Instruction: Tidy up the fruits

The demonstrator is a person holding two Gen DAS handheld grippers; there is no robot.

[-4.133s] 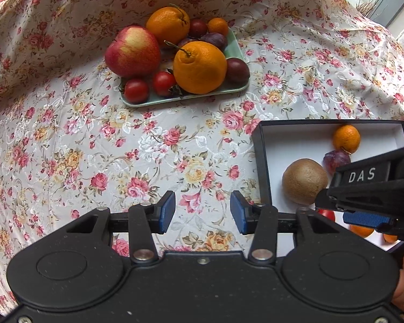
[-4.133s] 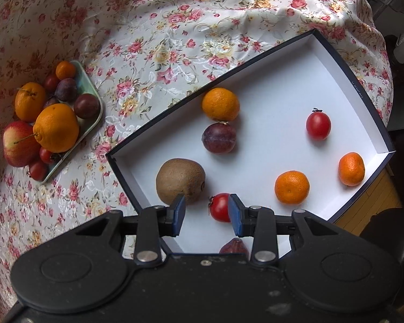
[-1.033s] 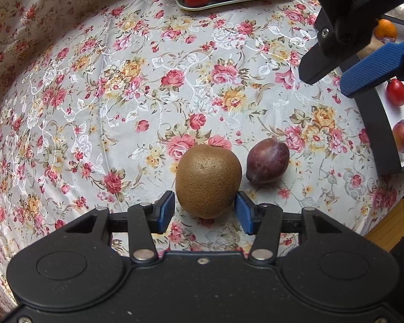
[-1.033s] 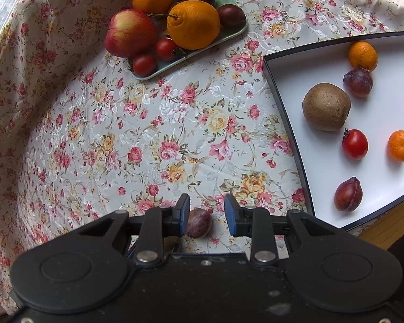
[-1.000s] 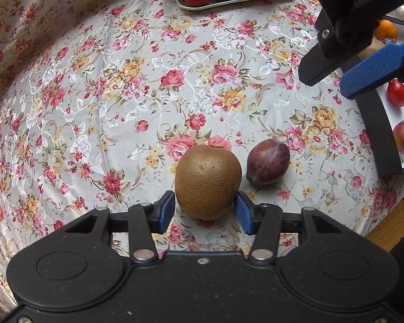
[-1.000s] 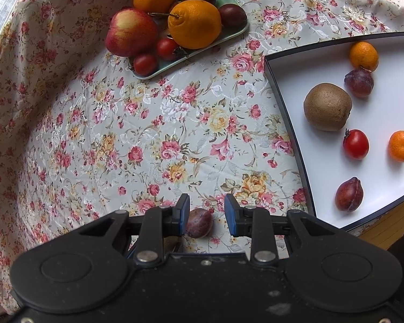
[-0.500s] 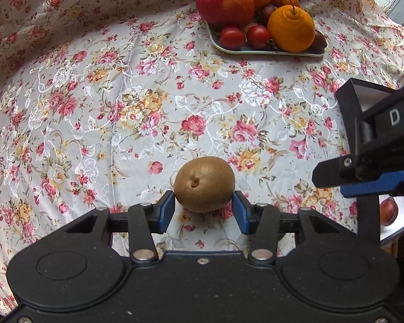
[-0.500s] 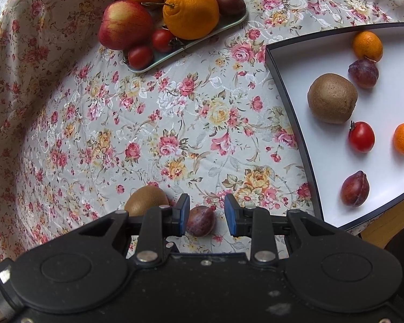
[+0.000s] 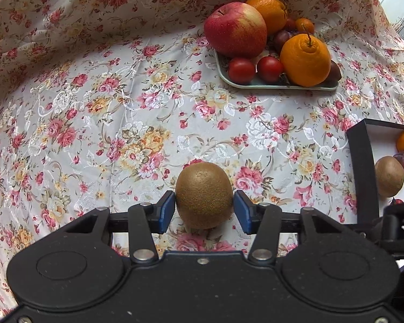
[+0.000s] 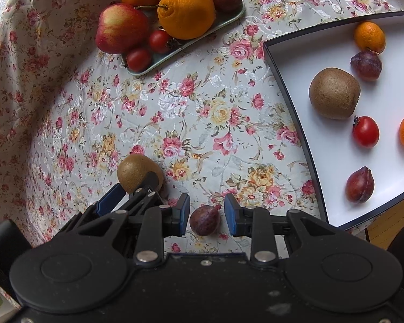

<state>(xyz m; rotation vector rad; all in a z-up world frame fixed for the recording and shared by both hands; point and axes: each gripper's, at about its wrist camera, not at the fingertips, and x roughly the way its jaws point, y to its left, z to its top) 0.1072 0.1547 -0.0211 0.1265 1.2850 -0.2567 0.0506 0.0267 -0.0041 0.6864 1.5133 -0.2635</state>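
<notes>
A brown kiwi [image 9: 204,188] rests on the floral cloth between the blue pads of my left gripper [image 9: 204,207]. Its jaws are opening; the left pad still brushes the fruit and a thin gap shows at the right pad. In the right wrist view that same kiwi [image 10: 136,171] and the left gripper's fingers [image 10: 148,185] lie just left of my right gripper [image 10: 206,211]. The right gripper stands open around a dark plum [image 10: 204,222] on the cloth, with a gap on each side.
A green plate [image 9: 277,86] at the back holds an apple [image 9: 235,28], oranges, tomatoes and plums. The black box with a white floor [image 10: 336,156] on the right holds another kiwi [image 10: 334,92], tomatoes, plums and mandarins. The table edge lies near right.
The left gripper closed on the kiwi, carried it away from the plum while rolling, and its pads have now widened again. The right gripper has stayed over the plum.
</notes>
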